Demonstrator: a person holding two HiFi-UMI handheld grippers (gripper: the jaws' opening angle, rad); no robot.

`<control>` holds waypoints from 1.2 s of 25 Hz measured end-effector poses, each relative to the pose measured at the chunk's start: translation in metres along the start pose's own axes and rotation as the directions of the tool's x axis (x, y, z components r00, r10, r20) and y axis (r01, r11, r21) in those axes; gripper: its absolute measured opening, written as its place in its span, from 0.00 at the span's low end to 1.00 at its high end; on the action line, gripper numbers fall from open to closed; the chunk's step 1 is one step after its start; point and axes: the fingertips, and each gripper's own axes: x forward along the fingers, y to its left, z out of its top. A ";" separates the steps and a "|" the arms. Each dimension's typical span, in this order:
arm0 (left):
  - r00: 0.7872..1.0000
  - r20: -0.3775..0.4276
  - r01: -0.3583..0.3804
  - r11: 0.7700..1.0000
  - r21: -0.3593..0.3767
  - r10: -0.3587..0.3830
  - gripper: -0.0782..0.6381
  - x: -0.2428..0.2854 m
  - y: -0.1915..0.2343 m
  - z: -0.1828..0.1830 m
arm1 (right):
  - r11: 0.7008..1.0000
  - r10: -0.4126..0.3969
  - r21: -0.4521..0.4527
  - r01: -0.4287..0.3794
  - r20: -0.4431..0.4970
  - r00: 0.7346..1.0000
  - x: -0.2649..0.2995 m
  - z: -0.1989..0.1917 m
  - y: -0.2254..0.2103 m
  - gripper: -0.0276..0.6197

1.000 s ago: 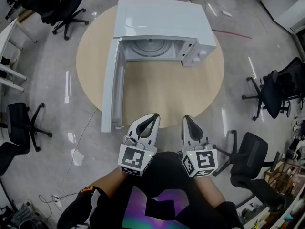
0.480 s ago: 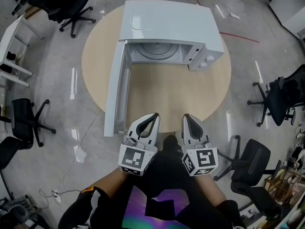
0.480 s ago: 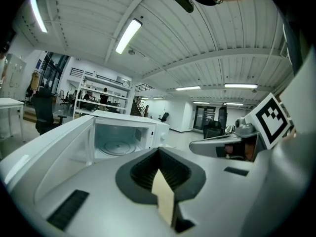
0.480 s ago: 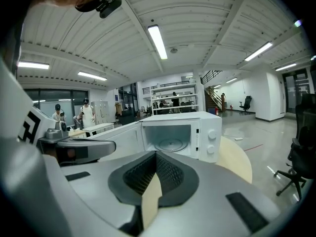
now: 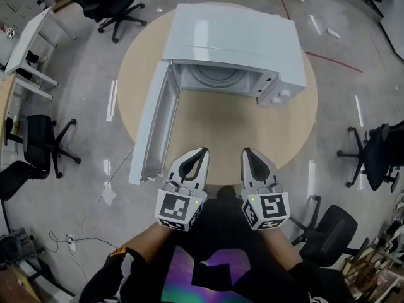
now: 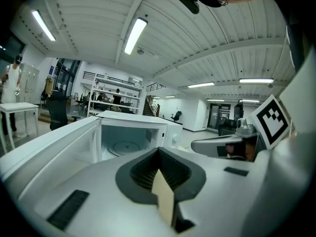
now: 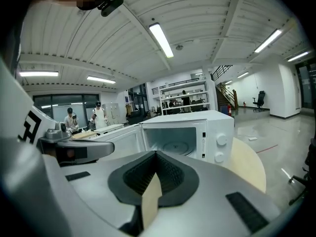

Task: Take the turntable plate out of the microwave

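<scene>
Seen from above, a white microwave (image 5: 233, 36) sits at the far side of a round wooden tabletop (image 5: 221, 131). Its door (image 5: 154, 125) is swung fully open to the left. The turntable plate (image 5: 214, 74) lies flat on the floor of the oven cavity, untouched, and appears as a pale ringed disc.

The person holds both tools low, close to the body at the near edge of the tabletop and well apart from the microwave. The left gripper (image 5: 201, 153) and the right gripper (image 5: 247, 153) sit side by side, both aimed toward the open cavity. In each gripper's own view the fingers (image 6: 94, 181) are clenched tip to tip, with nothing between them. The plate shows beyond them inside the oven, in the left gripper view (image 6: 126, 146) and the right gripper view (image 7: 173, 146).

The task looks to be at its opening step, the approach, with no reach begun. The next move likely calls for carrying a gripper forward across the tabletop, parting its fingers and entering the cavity low. It could then close on the plate's near rim.
</scene>
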 end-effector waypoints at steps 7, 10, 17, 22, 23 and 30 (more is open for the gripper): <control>0.995 0.000 -0.104 0.994 -0.029 0.104 0.18 0.028 -0.004 0.007 | 0.996 0.086 0.000 -0.086 0.000 0.996 0.014 0.009 -0.037 0.07; 0.989 -0.002 -0.147 0.988 -0.035 0.147 0.18 0.038 -0.006 0.011 | 0.992 0.123 -0.001 -0.123 0.003 0.992 0.019 0.012 -0.049 0.07; 0.972 0.002 -0.235 0.970 -0.059 0.236 0.18 0.058 -0.006 0.017 | 0.981 0.194 -0.002 -0.194 0.009 0.981 0.027 0.014 -0.073 0.07; 0.963 0.003 -0.269 0.961 -0.070 0.270 0.18 0.068 -0.011 0.017 | 0.974 0.226 -0.004 -0.226 0.006 0.974 0.034 0.011 -0.086 0.07; 0.962 0.005 -0.272 0.960 -0.070 0.273 0.18 0.070 -0.011 0.018 | 0.973 0.229 -0.003 -0.229 0.005 0.973 0.036 0.011 -0.088 0.07; 0.963 0.004 -0.269 0.958 -0.100 0.271 0.18 0.078 0.003 0.021 | 0.975 0.221 -0.018 -0.221 -0.008 0.975 0.053 0.017 -0.085 0.07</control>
